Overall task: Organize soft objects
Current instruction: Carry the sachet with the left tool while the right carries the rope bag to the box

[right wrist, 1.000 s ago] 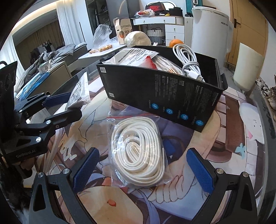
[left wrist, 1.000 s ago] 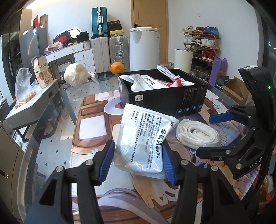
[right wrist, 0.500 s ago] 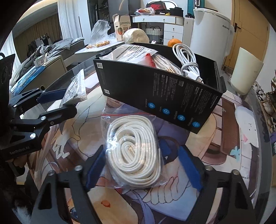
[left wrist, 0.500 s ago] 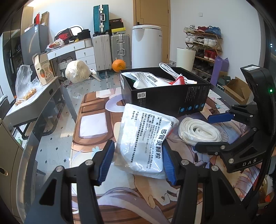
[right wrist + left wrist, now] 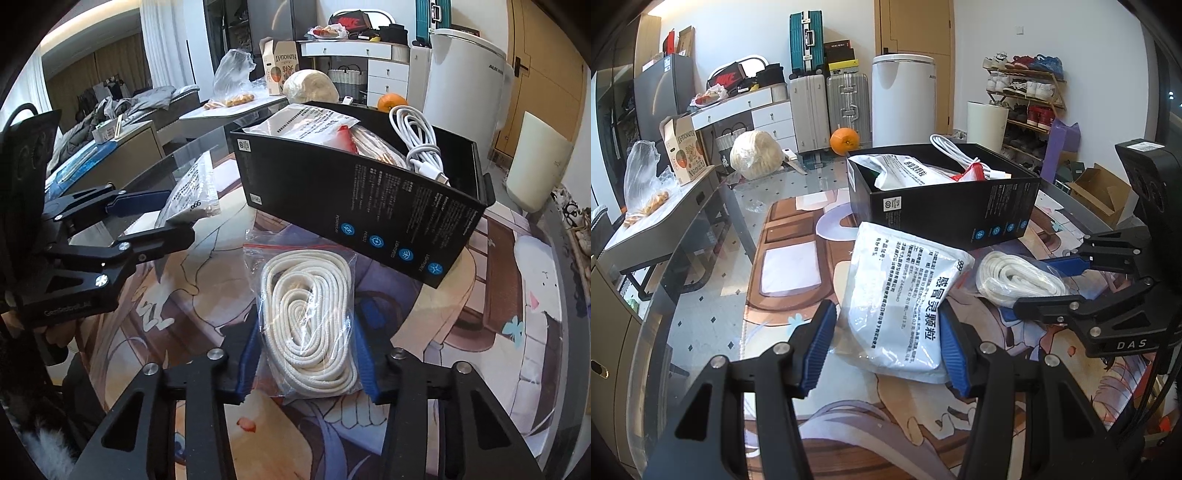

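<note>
In the lower centre of my left wrist view, my left gripper (image 5: 886, 345) clamps the white printed pouch (image 5: 899, 299) lying just before the black box (image 5: 945, 212). In the lower centre of my right wrist view, my right gripper (image 5: 308, 363) is closing, pads touching the bagged white rope (image 5: 310, 325). I judge it best to squeeze the coil mid-body, not loose film, before lifting toward the box.

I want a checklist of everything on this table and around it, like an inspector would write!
Surface: glass table under a cartoon mat.
Job's things: white medicine pouch; bagged white rope; black box, already holding pouches.
Clutter: orange, wrapped cabbage.
Grippers: left gripper jaws astride the pouch; right gripper jaws closing onto the rope bag.
Cables: white charging cable in the box.
Surroundings: suitcases, shoe rack.
</note>
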The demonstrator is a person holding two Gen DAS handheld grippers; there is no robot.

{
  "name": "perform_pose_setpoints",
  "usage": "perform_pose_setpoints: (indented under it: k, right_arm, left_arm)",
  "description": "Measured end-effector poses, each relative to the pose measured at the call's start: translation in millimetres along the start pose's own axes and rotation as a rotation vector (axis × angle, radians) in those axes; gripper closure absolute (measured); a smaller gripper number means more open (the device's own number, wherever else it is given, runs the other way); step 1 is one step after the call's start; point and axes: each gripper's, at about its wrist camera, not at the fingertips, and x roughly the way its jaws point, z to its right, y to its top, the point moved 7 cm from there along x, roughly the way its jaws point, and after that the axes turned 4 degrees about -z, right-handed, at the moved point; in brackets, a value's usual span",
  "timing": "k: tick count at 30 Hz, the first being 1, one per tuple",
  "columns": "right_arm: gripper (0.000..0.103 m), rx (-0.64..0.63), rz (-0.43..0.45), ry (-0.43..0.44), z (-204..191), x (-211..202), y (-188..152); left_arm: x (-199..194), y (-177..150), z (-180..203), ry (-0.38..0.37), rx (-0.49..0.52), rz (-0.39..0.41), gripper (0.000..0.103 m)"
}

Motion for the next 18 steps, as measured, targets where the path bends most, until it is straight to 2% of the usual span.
perform_pose_setpoints:
  k: [5, 13, 18]
  right_arm:
    - [0.062, -0.002, 0.01, 0.013, 0, -6, -5]
    - [0.062, -0.027, 0.075, 0.012, -5, -35, -15]
    - [0.062, -0.012, 0.134, 0.034, -7, -59, -10]
  left_arm:
    - [-4, -1, 1, -0.001, 0.004, 0.009, 0.049]
    - [-13, -1, 1, -0.032, -0.014, 0.03, 0.049]
    - [-29, 11, 3, -0.066, -0.023, 0.101, 0.049]
